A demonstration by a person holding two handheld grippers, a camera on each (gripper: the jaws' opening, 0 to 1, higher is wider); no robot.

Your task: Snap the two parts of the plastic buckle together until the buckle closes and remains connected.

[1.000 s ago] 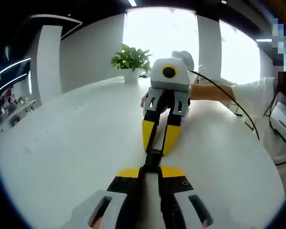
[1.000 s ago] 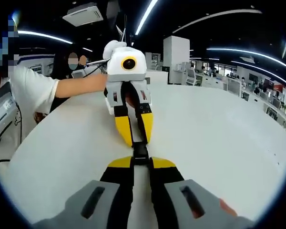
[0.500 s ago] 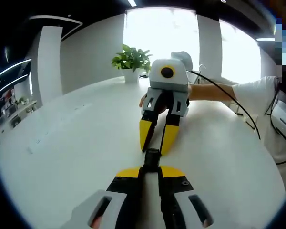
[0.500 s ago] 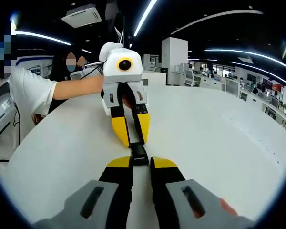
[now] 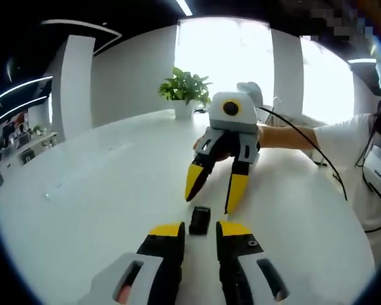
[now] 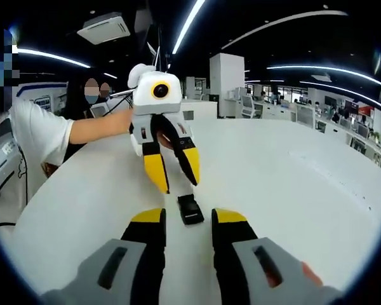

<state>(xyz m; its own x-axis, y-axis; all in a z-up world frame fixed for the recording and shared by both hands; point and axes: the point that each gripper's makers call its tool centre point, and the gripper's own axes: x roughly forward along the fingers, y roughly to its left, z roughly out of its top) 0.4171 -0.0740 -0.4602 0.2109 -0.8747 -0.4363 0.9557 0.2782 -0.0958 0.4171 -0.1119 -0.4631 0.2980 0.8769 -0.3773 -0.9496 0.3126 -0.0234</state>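
A: Two grippers are facing each other over the white worktop, both with jaws spread now. Half a second back each pair was pinching an end of the buckle; that grip is gone.

B: Where is the buckle sitting?

A: The buckle is lying flat on the worktop, between the left gripper and the right gripper, touching neither as far as I can tell. In the right gripper view it is showing as one black block, buckle, just ahead of the right gripper, with the left gripper hanging open beyond it.

B: One piece or two?

A: It is reading as a single short body with no gap, so I am judging the halves clicked. Too small to see the latch itself.

B: Meaning for the task?

A: Both hands are letting go and it is holding together unsupported, well in from the worktop's edges and in sight. That looks like the end state. A person's arm is reaching in behind the right gripper; a potted plant is standing at the far edge.
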